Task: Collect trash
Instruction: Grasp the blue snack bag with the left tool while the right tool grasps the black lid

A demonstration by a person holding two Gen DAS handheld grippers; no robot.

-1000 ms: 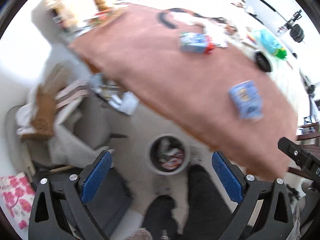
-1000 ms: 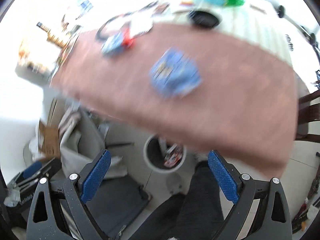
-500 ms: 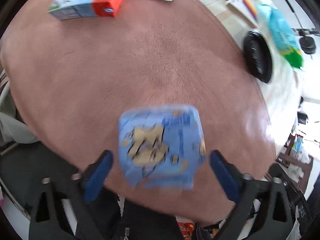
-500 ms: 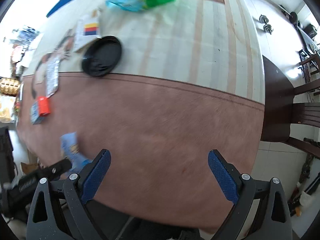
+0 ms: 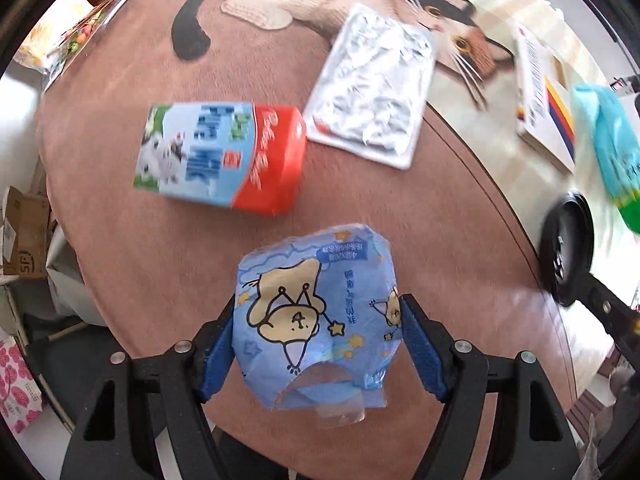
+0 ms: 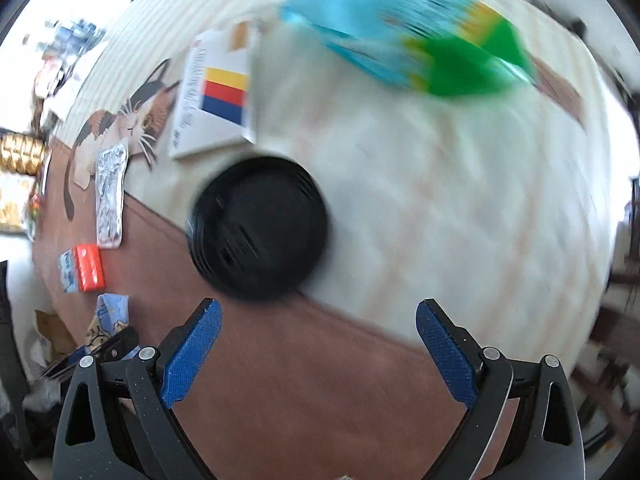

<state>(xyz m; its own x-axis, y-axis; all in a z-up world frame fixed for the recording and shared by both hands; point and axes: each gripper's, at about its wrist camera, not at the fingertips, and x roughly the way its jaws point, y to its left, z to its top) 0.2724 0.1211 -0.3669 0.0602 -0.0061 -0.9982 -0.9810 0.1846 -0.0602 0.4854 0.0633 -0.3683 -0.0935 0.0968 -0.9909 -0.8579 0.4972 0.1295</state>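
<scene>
tablecloth [image 5: 360, 208] nearer now — blue wrapper [image 5: 316, 316] between pads

Your table [image 5: 400, 208], brown-and-cream cat-print cover: milk carton [image 5: 224, 156] at 10 o'clock, foil pouch [image 5: 372, 88] at 12, blue wrapper [image 5: 316, 312] at 6, black lid [image 6: 260, 236], booklet [image 6: 216, 92], teal bag [image 6: 404, 28] at 3.
</scene>
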